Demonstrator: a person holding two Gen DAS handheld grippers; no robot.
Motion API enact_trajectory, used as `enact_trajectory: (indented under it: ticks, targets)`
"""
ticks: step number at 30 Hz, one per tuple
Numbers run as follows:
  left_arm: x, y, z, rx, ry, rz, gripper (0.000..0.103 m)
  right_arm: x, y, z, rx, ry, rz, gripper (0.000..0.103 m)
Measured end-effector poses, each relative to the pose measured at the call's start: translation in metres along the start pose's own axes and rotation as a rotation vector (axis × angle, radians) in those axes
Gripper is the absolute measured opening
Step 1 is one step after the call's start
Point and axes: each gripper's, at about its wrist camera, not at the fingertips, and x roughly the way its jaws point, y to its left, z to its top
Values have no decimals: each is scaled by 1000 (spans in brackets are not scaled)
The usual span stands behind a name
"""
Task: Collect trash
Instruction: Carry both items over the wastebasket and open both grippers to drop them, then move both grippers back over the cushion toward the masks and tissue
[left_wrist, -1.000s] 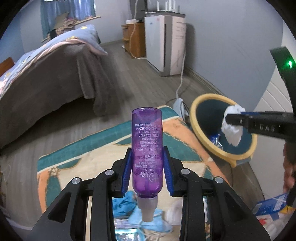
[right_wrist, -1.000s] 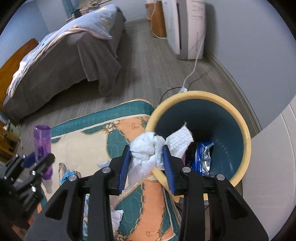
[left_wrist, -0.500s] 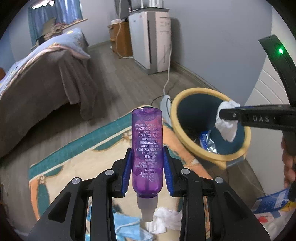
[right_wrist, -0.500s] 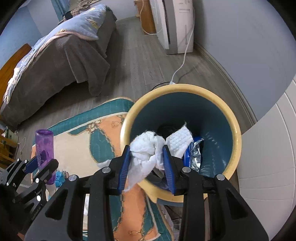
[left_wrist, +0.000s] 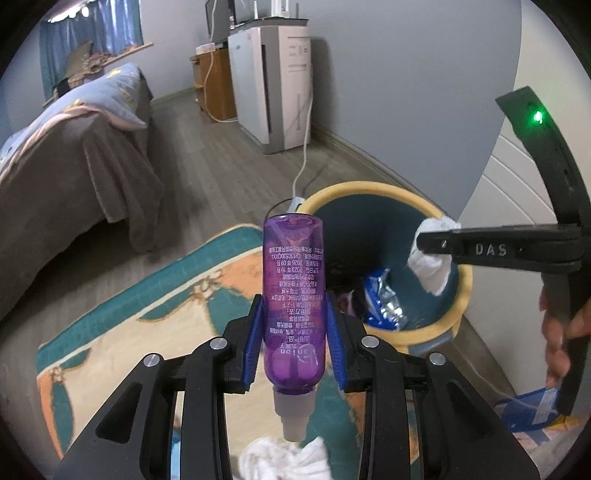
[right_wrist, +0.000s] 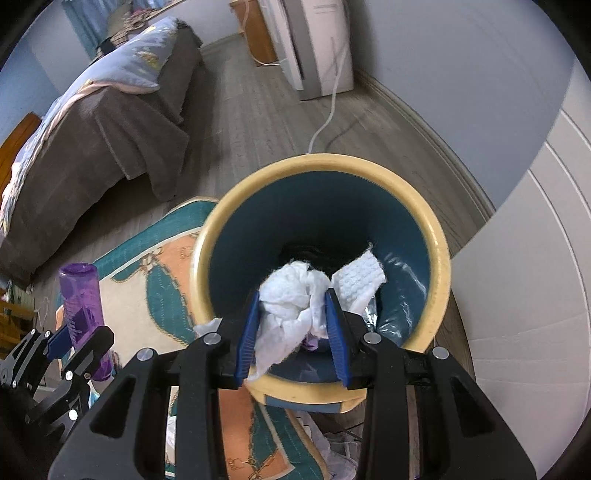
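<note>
Both hands are loaded so one trip to the bin (right_wrist: 441, 258) covers two bits of trash. The right tool (right_wrist: 291, 325) is clamped on a wad of tissue (right_wrist: 291, 302), jaws partway closed, hanging right over the bin's mouth, so I'd guess letting go drops it straight in. The left tool (left_wrist: 293, 339) pinches a purple bottle (left_wrist: 293, 280) round the middle, neck toward the camera, over the rug (left_wrist: 147, 295) just beside the bin, probably waiting its turn. More tissue (left_wrist: 284, 458) lies on the rug below.
</note>
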Motion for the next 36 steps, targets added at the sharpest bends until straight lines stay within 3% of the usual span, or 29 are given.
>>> enact_trajectory:
  ticks: [14, 22, 26, 36]
  targets:
    - [29, -31, 45, 12, -56, -60, 33, 6, -38, 0, 87, 10, -20, 35]
    - [32, -40, 57, 46, -114, -30, 34, 5, -35, 1, 55, -18, -31, 38]
    - [29, -33, 57, 3, -117, -34, 51, 0, -33, 2, 49, -54, -45, 50]
    - [8, -9, 43, -24, -110, 3, 74, -9, -23, 2, 26, -71, -58, 84]
